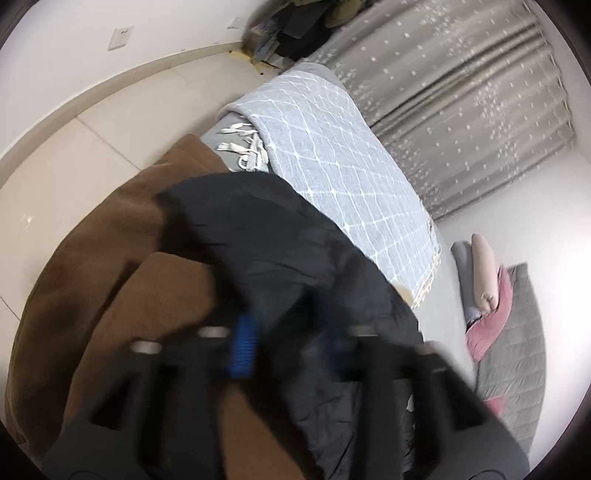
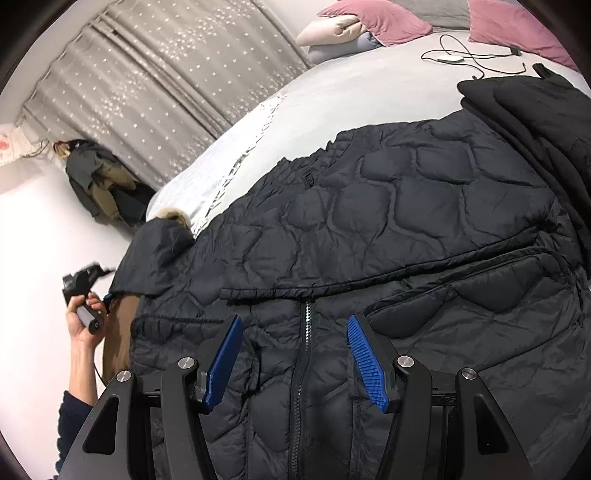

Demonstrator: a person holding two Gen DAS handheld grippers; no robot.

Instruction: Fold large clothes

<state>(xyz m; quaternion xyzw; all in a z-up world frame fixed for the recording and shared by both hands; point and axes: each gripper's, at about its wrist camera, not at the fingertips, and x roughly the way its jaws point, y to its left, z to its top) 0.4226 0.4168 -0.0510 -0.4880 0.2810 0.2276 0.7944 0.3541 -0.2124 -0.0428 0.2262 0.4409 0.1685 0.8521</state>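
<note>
**Black quilted jacket spread on bed, left gripper clamped on its edge**

Black puffer jacket lies across the grey bed, zip facing up, running down the middle of the right wrist view. Brown lining/fabric shows under and beside it at the bed's near edge.

R gripper: jaws apart, blue pads either side of the zip, nothing pinched betw. them; whether the tips touch the fabric can't be told.

L gripper: frame is blurred, but the jaws are clenched, w/ dark jacket fabric bunched betw. the blue pads. In the right wrist view the person's left hand holds that gripper's handle at the jacket's left edge, by the hood end w/ fur trim.

Also in view:
- grey throw w/ white diamond lines & tassels, on bed beyond the jacket
- pink cushions + pale pillow at the head end
- white charger & cable on the sheet
- another black garment folded just beside jacket, far right
- grey star-print curtain behind bed
- coats hanging in the corner
</note>
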